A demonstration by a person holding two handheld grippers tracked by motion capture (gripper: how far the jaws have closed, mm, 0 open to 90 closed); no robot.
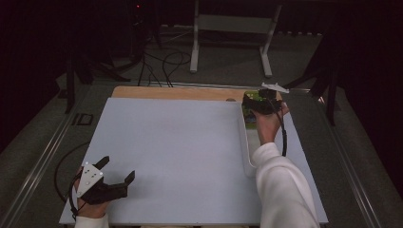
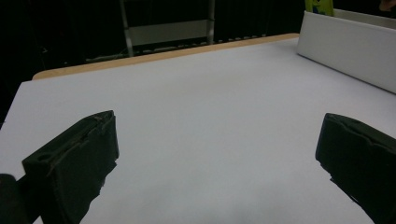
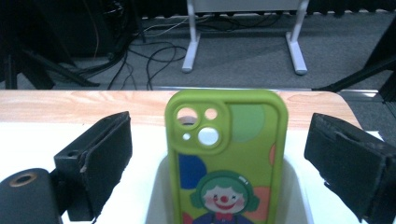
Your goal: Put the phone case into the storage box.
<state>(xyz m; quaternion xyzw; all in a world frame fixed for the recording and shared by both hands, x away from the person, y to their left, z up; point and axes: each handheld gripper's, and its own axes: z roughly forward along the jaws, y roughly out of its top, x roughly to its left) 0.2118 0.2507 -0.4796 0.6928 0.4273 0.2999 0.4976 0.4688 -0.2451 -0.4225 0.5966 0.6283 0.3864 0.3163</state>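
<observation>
A green phone case (image 3: 224, 163) with a clown picture and coloured dots stands upright in a white tray (image 3: 299, 186), camera cut-out at its top. My right gripper (image 3: 220, 119) is open, one jaw on each side of the case with a clear gap to both. From above, that gripper (image 1: 256, 102) sits over the far end of the tray (image 1: 244, 142), green (image 1: 247, 114) showing beneath it. My left gripper (image 1: 118, 168) rests open near the front left corner of the white board (image 1: 176, 152); nothing lies between its jaws (image 2: 219, 126).
The tray's long white wall (image 2: 345, 51) runs along the right side of the board, with the case's green top (image 2: 320, 5) behind it. A wooden strip (image 1: 176, 92) edges the far side. Beyond are a white stand's legs (image 1: 228, 42) and floor cables (image 1: 161, 66).
</observation>
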